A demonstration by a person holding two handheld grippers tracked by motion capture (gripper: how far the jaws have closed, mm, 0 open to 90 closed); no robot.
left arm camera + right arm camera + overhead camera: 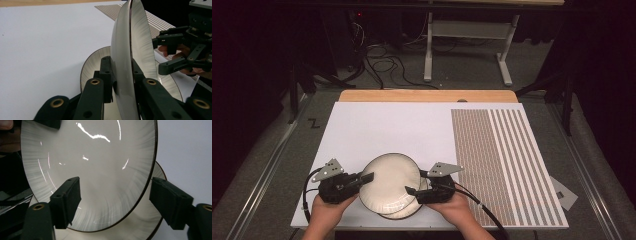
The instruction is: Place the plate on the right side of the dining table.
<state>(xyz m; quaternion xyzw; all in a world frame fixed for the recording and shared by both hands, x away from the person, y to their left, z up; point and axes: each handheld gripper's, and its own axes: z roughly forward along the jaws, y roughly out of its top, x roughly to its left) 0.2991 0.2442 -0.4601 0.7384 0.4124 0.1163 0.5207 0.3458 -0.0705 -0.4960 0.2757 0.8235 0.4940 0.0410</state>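
A cream plate with a dark rim is lifted and tilted up off the white board. My left gripper is shut on its left rim. In the left gripper view the plate stands edge-on between the pads of the left gripper. A second, matching plate lies flat beneath it. My right gripper is open at the raised plate's right side. One jaw is in front of the plate's face and the other is beyond its rim, clear of it, so the right gripper has no grip. The flat plate shows behind.
Both plates are at the front edge of a white board, which has a brown striped pattern on its right part. A wooden strip runs along the far edge. A small grey card lies off the board at the right.
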